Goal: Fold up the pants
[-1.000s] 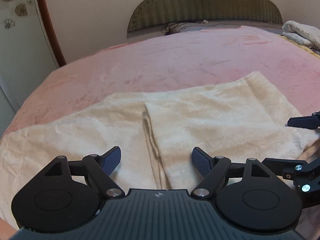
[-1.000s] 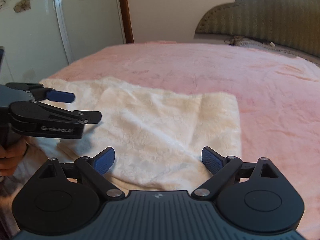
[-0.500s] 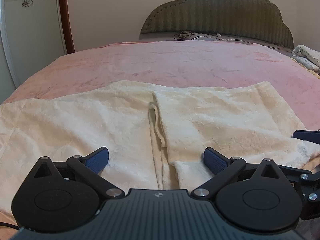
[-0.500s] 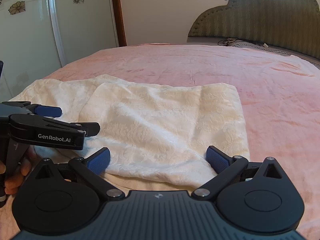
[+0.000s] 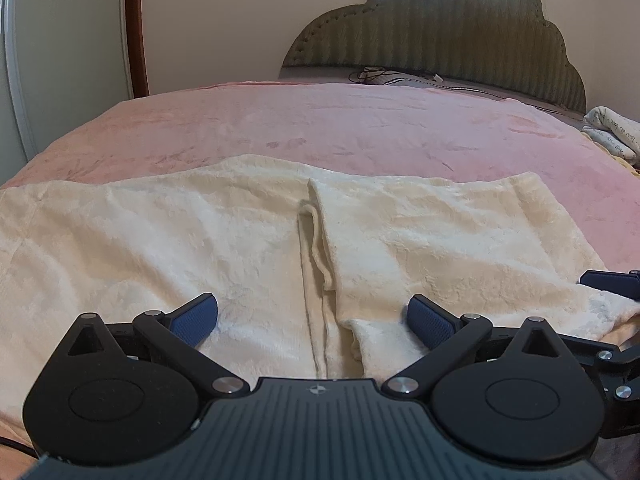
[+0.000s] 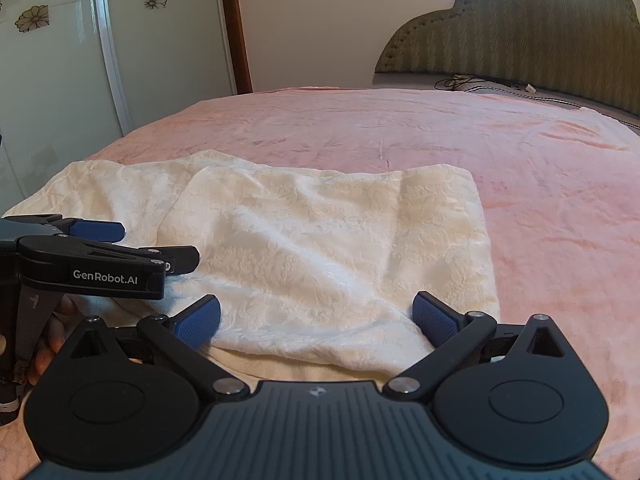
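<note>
Bed: a pink blanket [image 5: 320, 132] covers the bed; the pants are spread across its near part, well short of the headboard [image 5: 436, 36].
Pants, left part: a single cream layer [image 5: 140, 240] lies flat and runs out toward the left edge of the left wrist view; this part is judged not yet folded.
Pants, fold edge: a raised hem [image 5: 316, 240] runs from near to far about midway, where the doubled part begins.
Pants, right part: a folded-over layer [image 6: 320, 248] lies on the layer beneath, with soft wrinkles and its near edge slightly lifted.
Left hand-held gripper: the left hand-held gripper [image 5: 312, 314] is spread wide, nothing is pinched, and it hovers over the near edge at the hem.
Right hand-held gripper: the right hand-held gripper [image 6: 316, 314] is likewise spread wide and empty, above the near edge of the doubled layer.
Step in hand: a fresh grasp for the next fold is judged to be prepared.
How it is done well: each near corner should be taken through all layers, so that no lower layer is left behind.
Lift: both sides should be raised together and kept taut, so that the edges land aligned.
Risk: the plush cloth may bunch if only the top layer is caught.
</note>
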`<state>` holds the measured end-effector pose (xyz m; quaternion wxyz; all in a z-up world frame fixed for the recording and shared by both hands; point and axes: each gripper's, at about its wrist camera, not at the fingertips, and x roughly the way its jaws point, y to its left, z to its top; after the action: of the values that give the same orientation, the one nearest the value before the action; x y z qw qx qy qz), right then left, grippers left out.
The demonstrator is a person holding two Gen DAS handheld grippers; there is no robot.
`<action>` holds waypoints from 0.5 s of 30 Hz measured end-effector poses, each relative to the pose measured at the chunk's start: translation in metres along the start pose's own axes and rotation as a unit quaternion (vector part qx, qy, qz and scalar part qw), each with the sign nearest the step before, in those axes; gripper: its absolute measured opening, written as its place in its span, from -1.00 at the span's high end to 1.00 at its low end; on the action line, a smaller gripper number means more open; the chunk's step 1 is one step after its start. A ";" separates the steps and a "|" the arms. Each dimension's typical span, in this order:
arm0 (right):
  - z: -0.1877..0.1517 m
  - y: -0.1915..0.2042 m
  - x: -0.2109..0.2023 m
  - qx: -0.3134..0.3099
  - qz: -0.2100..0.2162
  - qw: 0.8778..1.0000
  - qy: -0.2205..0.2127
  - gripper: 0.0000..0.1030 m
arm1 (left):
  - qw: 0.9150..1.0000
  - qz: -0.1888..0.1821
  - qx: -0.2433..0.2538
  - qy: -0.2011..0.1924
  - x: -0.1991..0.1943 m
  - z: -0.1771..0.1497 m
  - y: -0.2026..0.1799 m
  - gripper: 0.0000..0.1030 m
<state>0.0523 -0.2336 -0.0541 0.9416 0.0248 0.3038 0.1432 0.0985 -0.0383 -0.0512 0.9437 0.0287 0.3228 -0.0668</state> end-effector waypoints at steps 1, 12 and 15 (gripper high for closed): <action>0.000 0.000 0.000 0.001 0.000 1.000 0.000 -1.00 | 1.000 -0.002 0.002 0.001 0.000 0.001 0.001 -1.00; 0.033 0.072 -0.004 -0.112 0.027 0.993 -0.032 -1.00 | 0.999 0.042 0.002 -0.028 -0.057 0.018 0.063 -0.99; 0.045 0.118 0.006 -0.183 0.062 0.980 -0.044 -1.00 | 0.995 0.086 -0.045 -0.030 -0.075 0.021 0.110 -0.99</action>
<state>0.0531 -0.1173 -0.0047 0.9320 -0.1232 0.2286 0.2529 0.0683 0.0770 0.0129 0.9555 0.0115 0.2935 0.0281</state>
